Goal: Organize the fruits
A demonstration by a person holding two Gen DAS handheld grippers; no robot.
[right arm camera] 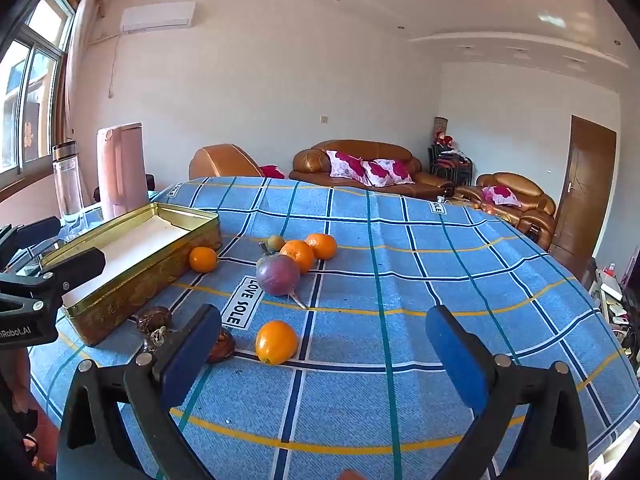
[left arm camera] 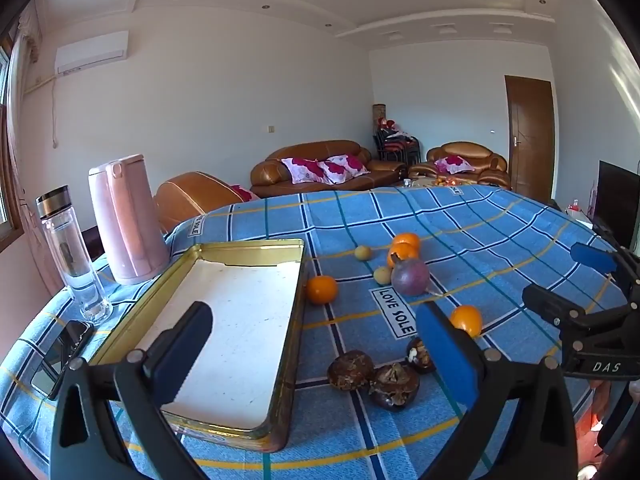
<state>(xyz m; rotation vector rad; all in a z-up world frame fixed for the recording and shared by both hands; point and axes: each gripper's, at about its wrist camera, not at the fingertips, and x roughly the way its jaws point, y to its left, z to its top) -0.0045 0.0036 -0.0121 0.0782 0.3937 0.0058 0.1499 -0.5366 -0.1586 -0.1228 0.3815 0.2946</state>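
A shallow gold rectangular metal tin (left arm camera: 224, 332) sits at nine o'clock on the blue checked worktop (left arm camera: 480, 220); the left gripper (left arm camera: 316, 344) hangs wide and empty. Loose round orange fruits (right arm camera: 277, 342) lie at three o'clock of the tin, ahead of the wide, empty right gripper (right arm camera: 324, 344).

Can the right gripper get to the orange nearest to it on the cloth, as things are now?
Probably yes. The right gripper is open and holds nothing, and the nearest orange lies just beyond its fingers on bare cloth. Only a dark brown fruit lies close to its left.
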